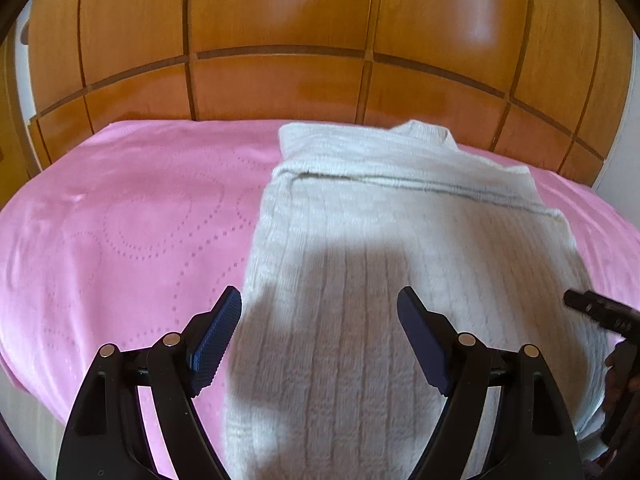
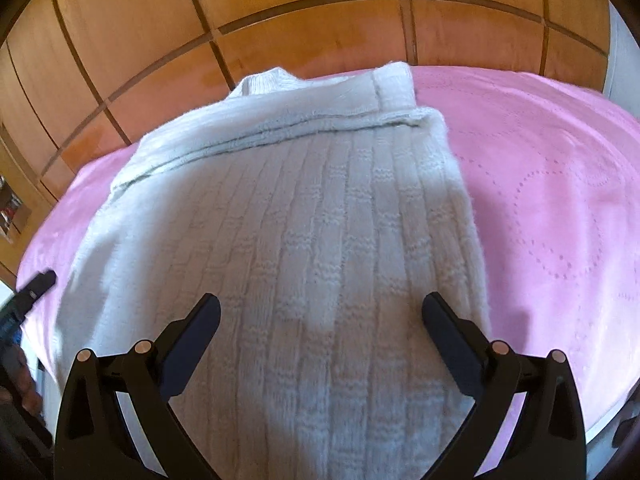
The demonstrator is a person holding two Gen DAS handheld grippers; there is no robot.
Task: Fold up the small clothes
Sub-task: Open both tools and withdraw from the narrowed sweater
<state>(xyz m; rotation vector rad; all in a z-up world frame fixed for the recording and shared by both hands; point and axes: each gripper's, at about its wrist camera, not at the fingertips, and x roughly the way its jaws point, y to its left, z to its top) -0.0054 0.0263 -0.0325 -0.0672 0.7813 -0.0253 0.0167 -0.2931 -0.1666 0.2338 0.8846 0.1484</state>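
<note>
The white knit sweater (image 2: 280, 240) is lying partly folded on the pink blanket (image 1: 120, 220), near the wooden headboard (image 1: 280, 20). Left gripper (image 1: 320, 340) and right gripper (image 2: 320, 344) are hovering over its near end, jaws wide, holding nothing; next they probably need to be gripping the hem and folding it toward the headboard

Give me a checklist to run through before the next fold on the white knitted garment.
1. Left gripper free of cloth: ok, jaws wide, nothing between them.
2. Right gripper free of cloth: ok, open and holding nothing.
3. White knitted garment lying on the pink blanket: ok.
4. An earlier fold in place: ok, a folded edge crosses its far part.
5. Near hem flat and within reach: cannot tell, it runs out of both views.
6. Grippers apart from each other: ok.
</note>
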